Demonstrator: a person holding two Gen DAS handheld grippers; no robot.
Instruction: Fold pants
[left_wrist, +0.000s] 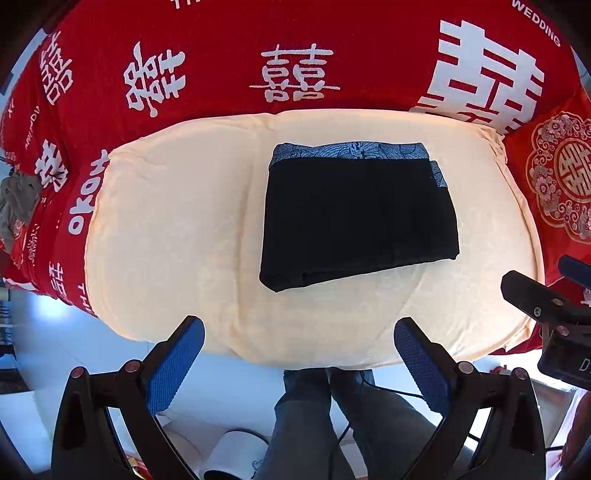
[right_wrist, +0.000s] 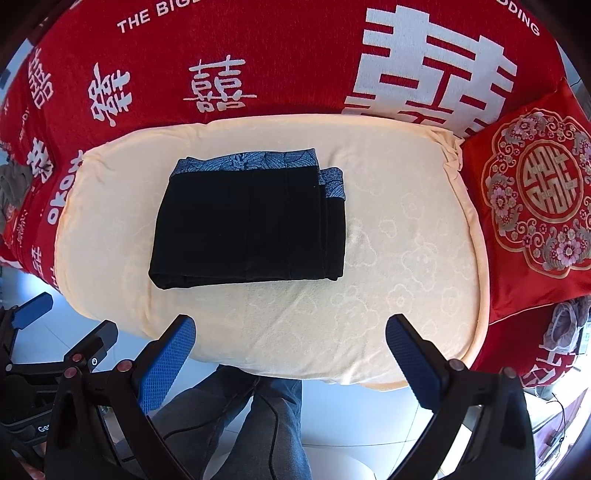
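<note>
Pants lie folded into a compact black rectangle on the cream towel spread over the red bed. Left hand-held gripper and right hand-held gripper hover wide and empty, well apart from them. Folding looks finished; at most a smoothing touch remains.

left tool: fingers spread wide, empty | right tool: fingers spread wide, empty

Bright, even daylight; soft shadows; sharp centre; strong fisheye bending and dark vignetting at the corners.
</note>
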